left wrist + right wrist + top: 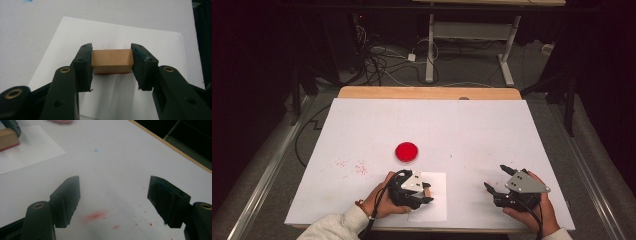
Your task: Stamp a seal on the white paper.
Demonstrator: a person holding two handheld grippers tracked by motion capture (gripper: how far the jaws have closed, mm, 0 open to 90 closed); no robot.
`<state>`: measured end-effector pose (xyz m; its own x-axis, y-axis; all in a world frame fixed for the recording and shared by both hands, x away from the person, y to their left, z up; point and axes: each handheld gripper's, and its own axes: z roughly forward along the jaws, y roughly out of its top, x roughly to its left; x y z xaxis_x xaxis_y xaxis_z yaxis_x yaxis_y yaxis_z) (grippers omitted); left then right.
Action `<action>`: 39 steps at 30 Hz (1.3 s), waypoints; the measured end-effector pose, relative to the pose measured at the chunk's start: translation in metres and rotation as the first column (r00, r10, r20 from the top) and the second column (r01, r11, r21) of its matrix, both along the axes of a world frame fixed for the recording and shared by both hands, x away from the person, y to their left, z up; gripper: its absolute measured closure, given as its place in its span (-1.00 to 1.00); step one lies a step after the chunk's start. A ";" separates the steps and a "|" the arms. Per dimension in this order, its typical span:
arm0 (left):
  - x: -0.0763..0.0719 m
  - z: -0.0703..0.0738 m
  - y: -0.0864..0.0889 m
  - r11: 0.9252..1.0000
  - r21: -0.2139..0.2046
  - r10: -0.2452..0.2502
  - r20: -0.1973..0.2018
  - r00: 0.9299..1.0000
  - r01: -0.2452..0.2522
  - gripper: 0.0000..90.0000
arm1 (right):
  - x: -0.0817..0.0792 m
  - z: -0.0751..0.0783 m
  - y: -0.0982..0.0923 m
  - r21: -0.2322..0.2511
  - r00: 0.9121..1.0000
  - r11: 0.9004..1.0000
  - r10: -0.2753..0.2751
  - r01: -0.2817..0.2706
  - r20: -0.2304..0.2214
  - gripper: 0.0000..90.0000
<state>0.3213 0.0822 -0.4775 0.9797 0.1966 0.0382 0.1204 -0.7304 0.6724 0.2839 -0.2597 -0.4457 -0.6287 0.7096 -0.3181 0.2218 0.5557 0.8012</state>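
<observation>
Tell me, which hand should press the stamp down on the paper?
The left. Its tool already clamps the wooden stamp over the white paper. The right tool is open, holds nothing, and sits off to the side over the bare table.

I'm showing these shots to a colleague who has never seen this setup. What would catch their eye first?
Most likely the red ink pad, a bright round spot near the middle of the white table. Next, the left gripper, shut on a wooden stamp block with a red underside, held over a white sheet of paper at the near edge. The right gripper stands open above red ink smears on the tabletop.
</observation>
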 end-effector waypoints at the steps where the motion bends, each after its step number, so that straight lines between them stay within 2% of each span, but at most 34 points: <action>1: 0.000 0.000 0.000 1.000 -0.002 0.000 0.000 1.000 0.000 0.19 | 0.000 0.000 0.000 0.000 1.000 1.000 -0.001 0.001 0.001 -0.40; 9: 0.000 0.000 0.000 1.000 -0.001 0.004 0.002 1.000 -0.004 0.19 | 0.000 0.000 0.000 0.000 1.000 1.000 0.000 0.000 0.000 -0.40; 13: -0.002 0.005 -0.003 1.000 0.021 0.008 0.023 1.000 -0.009 0.20 | 0.000 0.000 0.000 0.002 1.000 1.000 -0.003 0.003 0.001 -0.40; 16: 0.002 0.012 -0.001 1.000 -0.014 0.018 0.017 1.000 -0.018 0.20 | 0.000 0.000 -0.001 0.004 1.000 1.000 -0.002 0.002 0.000 -0.40; 19: 0.003 0.022 0.002 0.999 -0.031 0.031 0.041 0.999 -0.030 0.20 | 0.000 0.001 -0.001 0.006 1.000 1.000 -0.001 0.001 0.002 -0.40; 26: 0.007 0.039 0.013 0.995 -0.069 0.084 0.086 0.993 -0.078 0.20 | 0.000 0.002 -0.002 0.012 1.000 1.000 -0.004 0.004 0.009 -0.40; 39: 0.016 0.049 0.033 0.985 -0.082 0.164 0.115 0.980 -0.155 0.20 | -0.001 0.002 -0.002 0.013 1.000 1.000 -0.003 0.003 0.011 -0.40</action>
<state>0.3371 0.1157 -0.4290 0.9245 0.3566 0.1348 0.1459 -0.6576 0.7391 0.2833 -0.2614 -0.4435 -0.6229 0.7155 -0.3162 0.2144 0.5449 0.8106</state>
